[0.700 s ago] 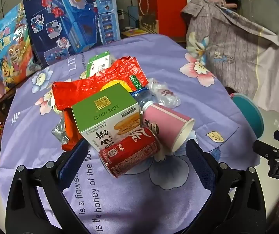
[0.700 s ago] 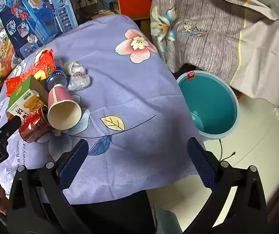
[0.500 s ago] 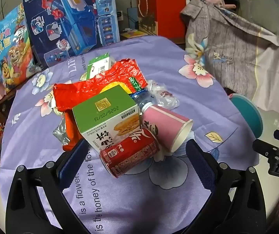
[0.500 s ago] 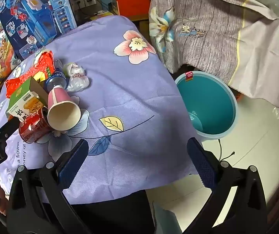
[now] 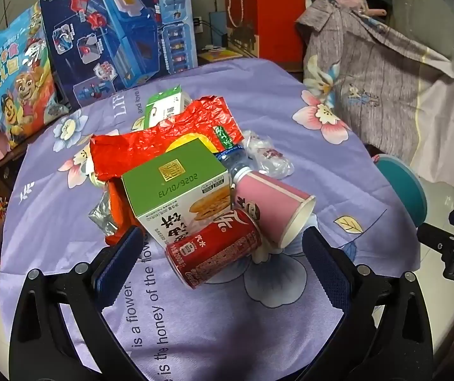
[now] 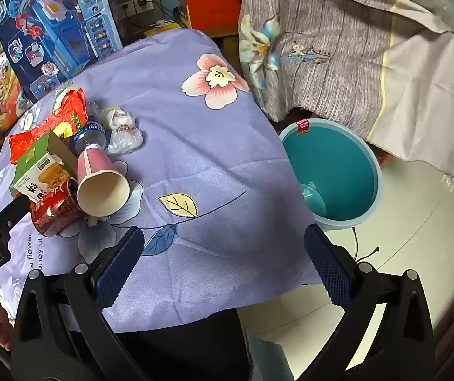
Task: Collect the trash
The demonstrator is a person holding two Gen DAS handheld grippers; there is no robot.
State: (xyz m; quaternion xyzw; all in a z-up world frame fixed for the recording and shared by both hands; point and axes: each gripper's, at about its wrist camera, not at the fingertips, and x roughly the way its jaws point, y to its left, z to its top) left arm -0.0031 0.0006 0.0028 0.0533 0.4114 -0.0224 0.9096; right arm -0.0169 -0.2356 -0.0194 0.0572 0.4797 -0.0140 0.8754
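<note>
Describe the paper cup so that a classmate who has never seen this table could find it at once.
On the purple flowered tablecloth lies a heap of trash. At its near right edge, touching the red can, is the paper cup. It alone is pink, tipped on its side, open mouth outward.

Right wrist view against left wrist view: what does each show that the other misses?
Only the right wrist view shows inside the teal plastic bin on the white floor, with nothing visibly in it. Only the left wrist view shows the green-and-white small carton behind the crumpled red foil wrapper. Both share the red soda can, pink paper cup, green biscuit box and purple floral tablecloth.
</note>
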